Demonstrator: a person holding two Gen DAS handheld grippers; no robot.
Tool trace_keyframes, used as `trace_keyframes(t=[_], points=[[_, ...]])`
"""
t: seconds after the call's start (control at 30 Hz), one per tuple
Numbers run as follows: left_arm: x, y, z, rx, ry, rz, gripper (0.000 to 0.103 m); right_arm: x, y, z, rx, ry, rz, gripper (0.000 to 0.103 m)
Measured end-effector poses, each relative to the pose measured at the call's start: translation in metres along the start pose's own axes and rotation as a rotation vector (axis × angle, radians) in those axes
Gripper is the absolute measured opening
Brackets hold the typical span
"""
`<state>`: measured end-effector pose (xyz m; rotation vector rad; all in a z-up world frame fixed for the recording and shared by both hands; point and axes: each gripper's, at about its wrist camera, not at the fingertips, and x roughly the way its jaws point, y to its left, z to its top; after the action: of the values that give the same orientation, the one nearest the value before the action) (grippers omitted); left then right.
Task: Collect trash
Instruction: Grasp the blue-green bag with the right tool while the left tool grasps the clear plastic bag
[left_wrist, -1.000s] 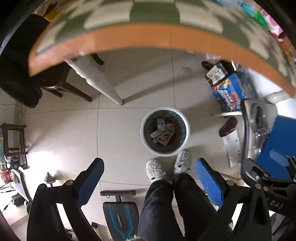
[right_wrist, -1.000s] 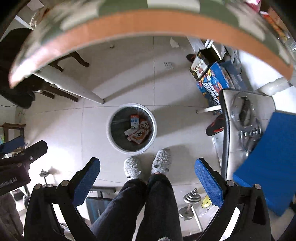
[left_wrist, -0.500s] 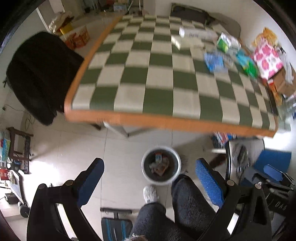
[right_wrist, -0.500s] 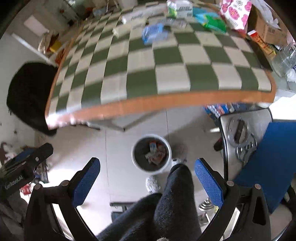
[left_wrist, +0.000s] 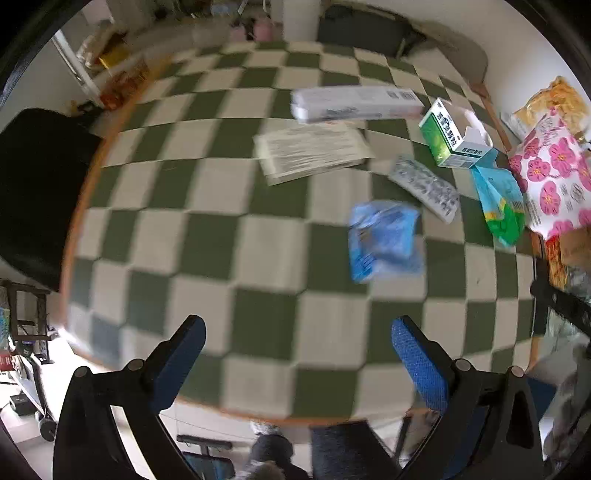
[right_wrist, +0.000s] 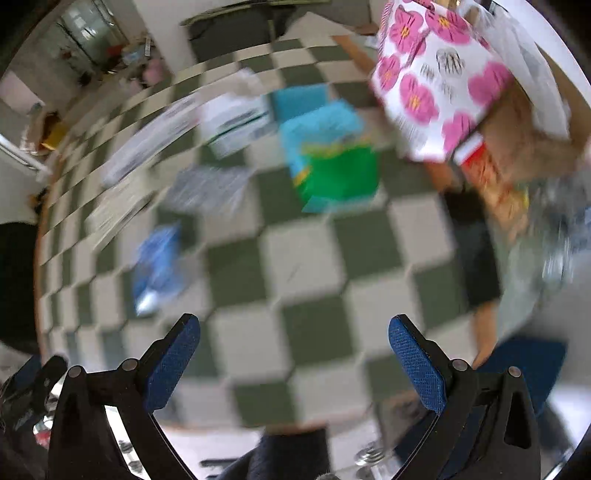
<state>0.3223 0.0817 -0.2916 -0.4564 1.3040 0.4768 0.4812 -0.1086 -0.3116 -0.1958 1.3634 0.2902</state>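
Green and cream squares cover the tabletop (left_wrist: 266, 258), which has an orange rim and feels like a soft cloth or mat. Nearest, the left gripper (left_wrist: 295, 350) hangs over the close edge with its jaws wide apart and nothing between them. The right gripper (right_wrist: 293, 349) is the same: blue bumpy pads far apart, holding nothing.

A little farther lies a crinkly blue plastic wrapper (left_wrist: 384, 240), flat and shiny. Past it sit a silvery pill strip (left_wrist: 424, 188), a blue and green plastic bag (left_wrist: 498, 206) and a pink flowered soft pack (left_wrist: 550, 184). Farther still are a flat white paper leaflet (left_wrist: 310, 151), a green and white cardboard box (left_wrist: 454, 134) with its flap open, and a long white carton (left_wrist: 354, 103).

No bin shows in these views. Lots of trash is left on the tabletop, so I think plenty of picking up remains. The blue wrapper looks like the closest thing to grab.
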Motion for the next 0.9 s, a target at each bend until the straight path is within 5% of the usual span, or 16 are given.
trace_keyframes(t=[0.13, 0.37, 0.47, 0.5, 0.63, 0.67, 0.7, 0.9], points=[[0.046, -0.040, 0.039, -0.007, 0.116, -0.054, 0.103, 0.044, -0.023, 0.077, -0.031, 0.044, -0.064, 0.103], [0.115, -0.078, 0.062, 0.014, 0.261, -0.040, 0.102, 0.095, -0.032, 0.144, -0.089, 0.093, -0.073, 0.103], [0.126, -0.078, 0.061, 0.004, 0.266, -0.010, 0.077, 0.113, -0.028, 0.162, -0.115, 0.109, -0.055, 0.103], [0.125, -0.077, 0.061, -0.003, 0.258, -0.004, 0.077, 0.119, -0.026, 0.166, -0.124, 0.113, -0.046, 0.103], [0.119, -0.074, 0.058, -0.011, 0.239, 0.008, 0.073, 0.138, -0.022, 0.172, -0.138, 0.136, -0.039, 0.099], [0.119, -0.073, 0.057, -0.014, 0.239, 0.008, 0.073, 0.139, -0.024, 0.169, -0.126, 0.141, -0.032, 0.086], [0.118, -0.071, 0.056, -0.018, 0.239, 0.011, 0.073, 0.138, -0.025, 0.165, -0.121, 0.147, -0.029, 0.084], [0.116, -0.067, 0.055, -0.019, 0.233, 0.019, 0.073, 0.124, -0.029, 0.112, -0.118, 0.242, 0.008, 0.084]])
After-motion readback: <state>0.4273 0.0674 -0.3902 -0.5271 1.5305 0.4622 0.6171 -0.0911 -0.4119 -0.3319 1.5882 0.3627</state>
